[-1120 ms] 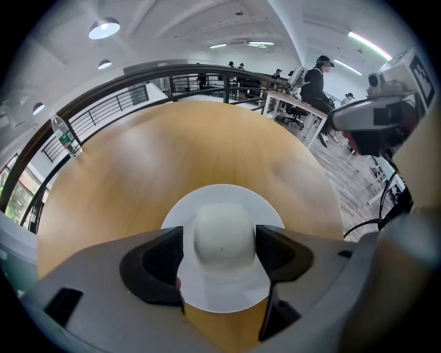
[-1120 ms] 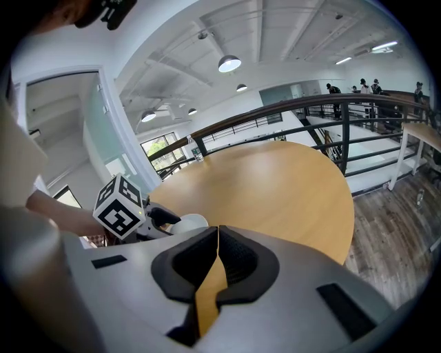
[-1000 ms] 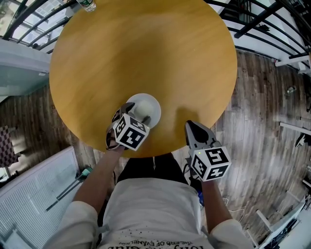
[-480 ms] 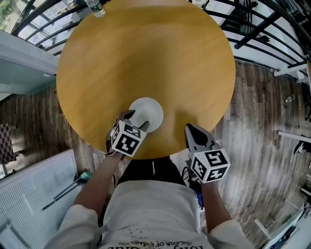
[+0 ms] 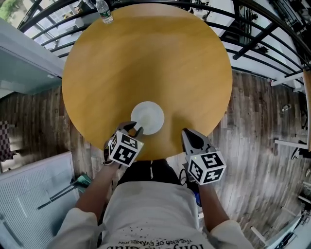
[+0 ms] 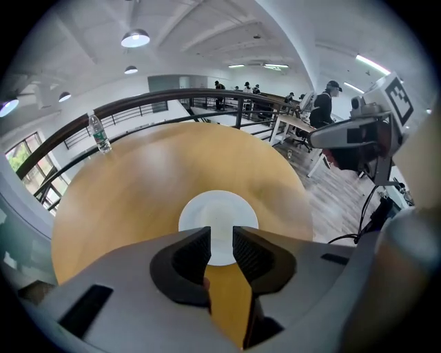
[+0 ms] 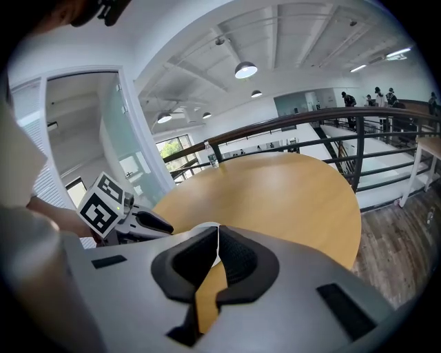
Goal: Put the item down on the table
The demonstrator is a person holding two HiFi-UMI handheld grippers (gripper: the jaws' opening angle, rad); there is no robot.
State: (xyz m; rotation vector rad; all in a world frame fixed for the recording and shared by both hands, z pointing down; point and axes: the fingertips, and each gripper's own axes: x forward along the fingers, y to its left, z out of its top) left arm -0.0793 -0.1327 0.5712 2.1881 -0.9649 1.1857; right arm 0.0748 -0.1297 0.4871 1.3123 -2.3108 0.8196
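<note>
Wood-plank floor point(image 5: 252, 126); black railing point(image 7: 359, 152); white ceiling point(image 7: 303, 34), round lamps point(image 6: 136, 38).

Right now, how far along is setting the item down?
Done: the white plate lies flat on the table. In hand: nothing; the left gripper is open, jaws apart at the plate's near rim, and the right gripper is shut and empty. Left: only drawing the left gripper clear.

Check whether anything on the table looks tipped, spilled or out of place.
Nothing stands out. The white plate lies flat on the table, the bottle stands upright at the far edge, and nothing is spilled.
</note>
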